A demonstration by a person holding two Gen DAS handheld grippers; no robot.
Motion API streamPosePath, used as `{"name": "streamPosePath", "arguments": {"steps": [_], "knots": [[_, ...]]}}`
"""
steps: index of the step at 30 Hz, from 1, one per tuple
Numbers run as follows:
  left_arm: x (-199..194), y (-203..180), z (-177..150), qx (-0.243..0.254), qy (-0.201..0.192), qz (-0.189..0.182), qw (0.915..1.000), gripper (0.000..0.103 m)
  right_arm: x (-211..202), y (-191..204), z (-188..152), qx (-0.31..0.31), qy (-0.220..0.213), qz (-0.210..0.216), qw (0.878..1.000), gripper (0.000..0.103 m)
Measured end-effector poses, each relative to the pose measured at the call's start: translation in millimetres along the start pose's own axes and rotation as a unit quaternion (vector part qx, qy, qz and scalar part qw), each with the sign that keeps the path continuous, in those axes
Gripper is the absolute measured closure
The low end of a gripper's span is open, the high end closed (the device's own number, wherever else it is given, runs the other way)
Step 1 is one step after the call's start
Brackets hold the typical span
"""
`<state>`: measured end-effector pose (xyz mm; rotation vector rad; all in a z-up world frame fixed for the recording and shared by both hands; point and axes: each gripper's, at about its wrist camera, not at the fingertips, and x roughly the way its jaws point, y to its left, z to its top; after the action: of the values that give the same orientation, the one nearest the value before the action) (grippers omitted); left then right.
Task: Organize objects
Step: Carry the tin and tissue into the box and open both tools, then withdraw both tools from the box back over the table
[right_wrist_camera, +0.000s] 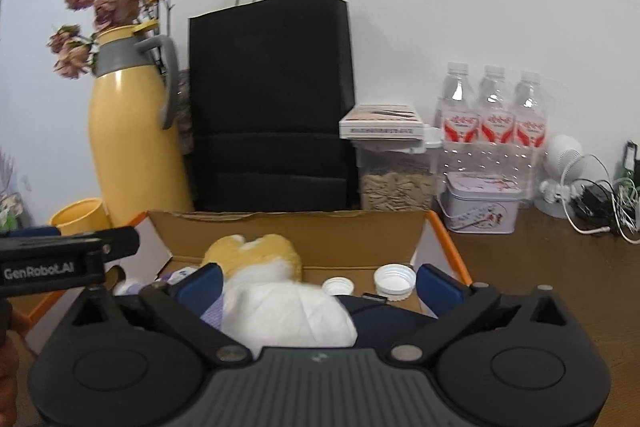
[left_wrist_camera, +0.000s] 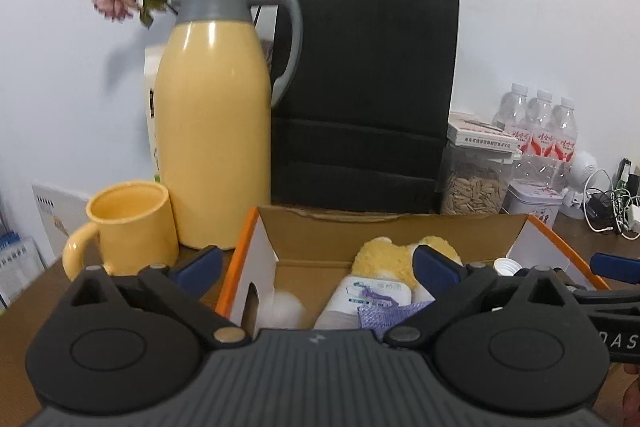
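An open cardboard box (left_wrist_camera: 380, 231) with orange edges sits in front of me on the brown table (right_wrist_camera: 560, 267). Inside lie a yellow plush toy (left_wrist_camera: 390, 259), a white labelled bottle (left_wrist_camera: 368, 297), a purple mesh cloth (left_wrist_camera: 384, 317) and a white ball (left_wrist_camera: 286, 309). The right wrist view shows the box (right_wrist_camera: 300, 231) with the plush toy (right_wrist_camera: 256, 253), a white soft bundle (right_wrist_camera: 288, 315) and two white bottle caps (right_wrist_camera: 394, 279). My left gripper (left_wrist_camera: 318, 265) hovers open over the box's near left part. My right gripper (right_wrist_camera: 320, 283) hovers open over the near right part, with the white bundle below its spread fingers, not pinched.
Left of the box stand a yellow mug (left_wrist_camera: 128, 223) and a tall yellow thermos jug (left_wrist_camera: 214, 131) with dried flowers behind. A black paper bag (left_wrist_camera: 364, 99) stands behind the box. To the right are a seed jar (right_wrist_camera: 396, 183), water bottles (right_wrist_camera: 494, 119), a tin (right_wrist_camera: 480, 203) and cables (right_wrist_camera: 600, 207).
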<state>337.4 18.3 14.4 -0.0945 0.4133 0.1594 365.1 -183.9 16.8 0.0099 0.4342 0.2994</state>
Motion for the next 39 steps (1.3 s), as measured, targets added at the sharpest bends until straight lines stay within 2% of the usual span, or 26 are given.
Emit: {"name": "streamPosePath", "arguments": {"steps": [14, 30, 39], "knots": [[-7, 3, 0, -0.011, -0.006, 0.007, 0.9999, 0.0, -13, 2, 2, -0.005, -0.01, -0.002, 1.0, 0.0], [-81, 0, -6, 0.003, -0.056, -0.019, 0.9982, 0.0, -82, 9, 1, -0.041, -0.045, -0.001, 0.998, 0.0], [-108, -1, -33, 0.007, -0.043, -0.023, 0.9988, 0.0, -110, 5, -31, -0.046, -0.029, -0.004, 0.999, 0.0]]}}
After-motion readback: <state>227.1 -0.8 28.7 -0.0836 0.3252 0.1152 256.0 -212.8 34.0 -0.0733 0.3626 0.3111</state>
